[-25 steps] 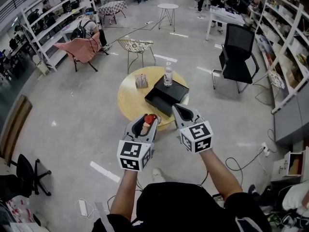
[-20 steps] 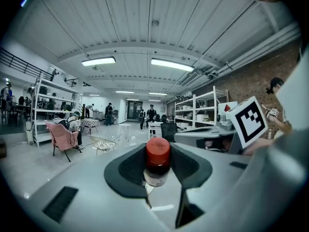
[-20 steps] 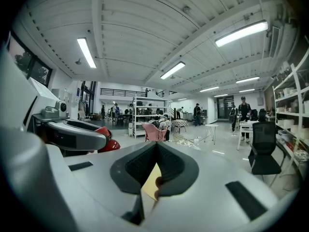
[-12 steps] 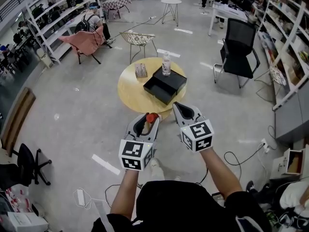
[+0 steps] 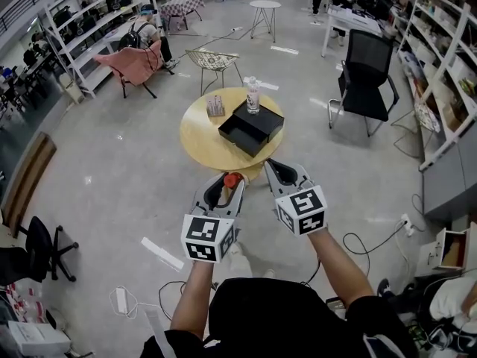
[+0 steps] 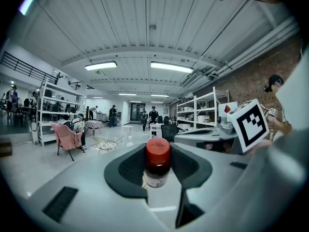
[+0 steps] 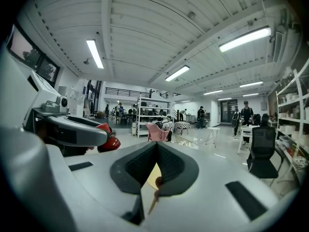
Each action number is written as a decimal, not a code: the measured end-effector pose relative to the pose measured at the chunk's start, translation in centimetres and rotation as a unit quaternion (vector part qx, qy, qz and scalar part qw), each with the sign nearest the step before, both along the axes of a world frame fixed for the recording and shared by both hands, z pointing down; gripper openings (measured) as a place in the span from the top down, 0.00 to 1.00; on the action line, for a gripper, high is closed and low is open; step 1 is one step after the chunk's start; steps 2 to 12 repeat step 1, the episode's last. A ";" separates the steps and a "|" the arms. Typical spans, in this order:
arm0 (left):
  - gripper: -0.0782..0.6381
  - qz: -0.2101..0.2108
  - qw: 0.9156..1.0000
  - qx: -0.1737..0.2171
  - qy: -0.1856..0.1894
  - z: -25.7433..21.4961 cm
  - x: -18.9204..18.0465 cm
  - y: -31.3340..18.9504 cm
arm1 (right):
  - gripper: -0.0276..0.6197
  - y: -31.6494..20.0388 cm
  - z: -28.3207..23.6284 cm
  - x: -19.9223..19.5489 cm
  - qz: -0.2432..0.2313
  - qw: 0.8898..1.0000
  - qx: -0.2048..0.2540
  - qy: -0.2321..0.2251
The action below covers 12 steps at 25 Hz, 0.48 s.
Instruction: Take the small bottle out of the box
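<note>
While raised over the floor just short of the round yellow table [image 5: 200, 142], clamps the small bottle [image 6: 157, 154] upright in the left gripper [image 5: 228, 184], red cap above the pads, well apart from the black box [image 5: 253, 128] lying open on that table. Holds the right gripper [image 5: 276, 169] just beside the left, jaws drawn together on nothing. Shows a clear bottle [image 5: 253, 95] standing at the box's far side.
</note>
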<state>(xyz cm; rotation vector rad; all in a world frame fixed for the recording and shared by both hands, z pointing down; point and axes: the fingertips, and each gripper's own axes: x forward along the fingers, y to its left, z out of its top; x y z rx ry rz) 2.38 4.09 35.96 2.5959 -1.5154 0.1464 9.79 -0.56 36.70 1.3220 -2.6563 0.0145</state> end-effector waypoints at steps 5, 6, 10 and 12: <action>0.68 0.001 1.000 0.001 0.000 0.0 0.1 0.3 | 0.95 0.3 0.0 0.1 -0.001 1.000 0.001 0.002; 0.68 0.001 1.000 0.001 0.000 0.0 0.1 0.3 | 0.95 0.3 0.0 0.1 -0.001 1.000 0.001 0.002; 0.68 0.001 1.000 0.001 0.000 0.0 0.1 0.3 | 0.95 0.3 0.0 0.1 -0.001 1.000 0.001 0.002; 0.68 0.001 1.000 0.001 0.000 0.0 0.1 0.3 | 0.95 0.3 0.0 0.1 -0.001 1.000 0.001 0.002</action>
